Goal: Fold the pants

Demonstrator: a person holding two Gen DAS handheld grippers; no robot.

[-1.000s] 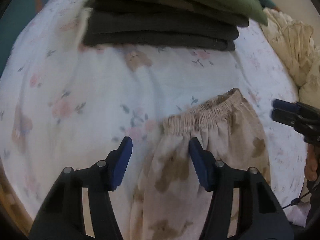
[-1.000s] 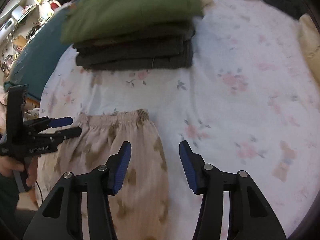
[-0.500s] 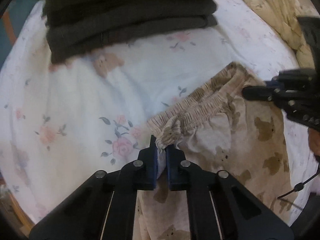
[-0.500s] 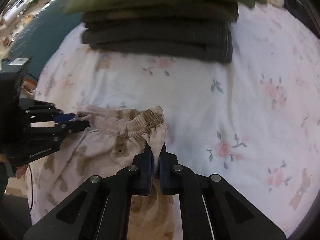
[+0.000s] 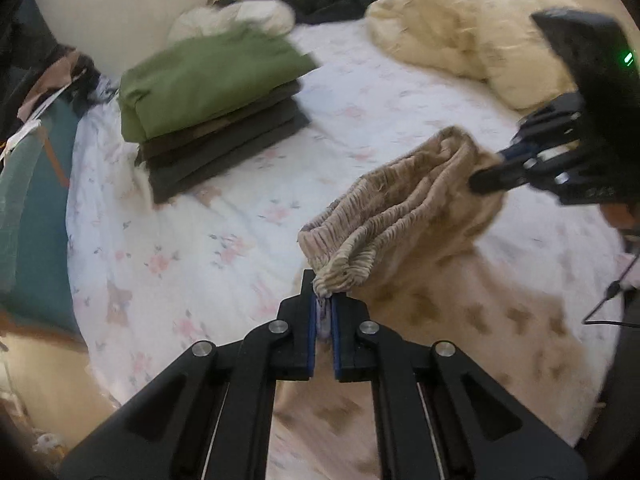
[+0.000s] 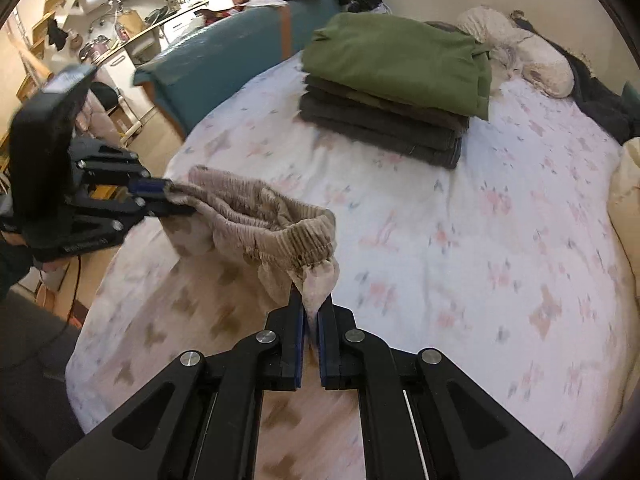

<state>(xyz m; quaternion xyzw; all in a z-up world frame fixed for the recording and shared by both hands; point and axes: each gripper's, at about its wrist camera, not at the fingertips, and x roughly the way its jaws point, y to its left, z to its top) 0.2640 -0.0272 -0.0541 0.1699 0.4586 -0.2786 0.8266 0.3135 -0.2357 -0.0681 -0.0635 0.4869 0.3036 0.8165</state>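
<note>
Now, my left gripper (image 5: 323,312): I am pinching one corner of the elastic waistband, jaws pressed together on the bunched cloth.
My right gripper (image 6: 309,320): I am clamping the opposite waistband corner, jaws closed tight on a fold of fabric.
Pants (image 5: 420,216): they are hanging between my two grippers, beige with brown bear shapes, the waistband lifted clear of the bed and sagging open; the legs are trailing down onto the bedsheet (image 5: 208,240) toward me.
Other gripper seen from each side: my right one (image 5: 504,176) is showing at the far end of the waistband in the left view; my left one (image 6: 160,200) is doing the same in the right view.
Folded clothes stack (image 6: 396,88): it is sitting further up the bed, well apart from the pants, green piece on top of dark ones.
Cream duvet (image 5: 468,36): it is lying crumpled near the wall.
</note>
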